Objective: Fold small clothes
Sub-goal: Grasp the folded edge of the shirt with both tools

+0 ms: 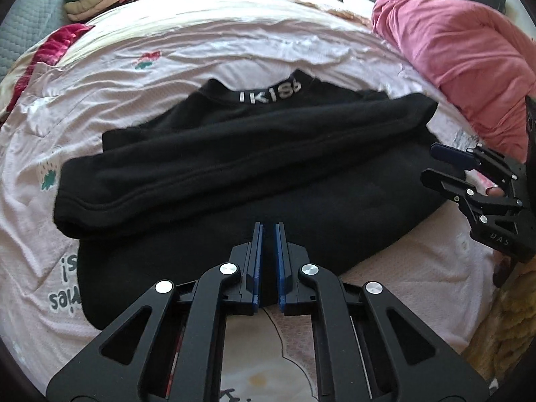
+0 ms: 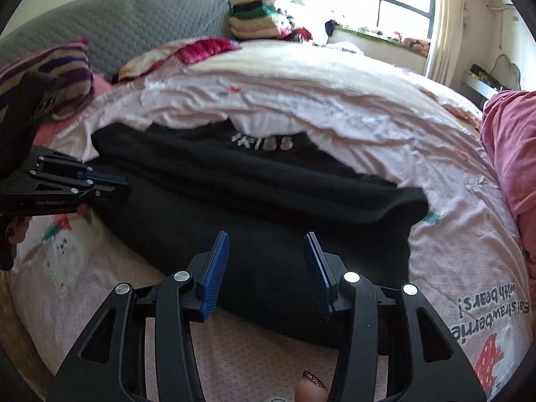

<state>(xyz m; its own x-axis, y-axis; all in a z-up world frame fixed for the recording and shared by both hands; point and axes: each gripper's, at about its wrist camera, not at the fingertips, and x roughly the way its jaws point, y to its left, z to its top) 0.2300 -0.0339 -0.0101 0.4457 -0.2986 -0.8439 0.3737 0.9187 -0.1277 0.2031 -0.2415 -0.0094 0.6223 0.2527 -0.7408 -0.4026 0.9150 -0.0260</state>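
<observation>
A black sweater [image 1: 234,154] with white lettering on its collar [image 1: 268,95] lies flat on the pink printed bed sheet [image 1: 201,53]. One sleeve [image 1: 150,194] is folded across its body. My left gripper [image 1: 268,231] hovers over the near hem with its blue pads close together, shut, and I see no cloth pulled up between them. In the right wrist view the left gripper [image 2: 124,184] sits at the sweater's left edge. My right gripper [image 2: 268,244] stands open over the near part of the sweater [image 2: 268,201], holding nothing; it also shows as the right gripper [image 1: 430,164] at the sweater's right side.
A bunched pink quilt [image 1: 452,53] lies on the right side of the bed. Folded clothes [image 2: 254,23] are stacked by the grey quilted headboard [image 2: 134,23]. A striped pillow [image 2: 57,67] lies at the left. A fingertip [image 2: 311,388] shows below the right gripper.
</observation>
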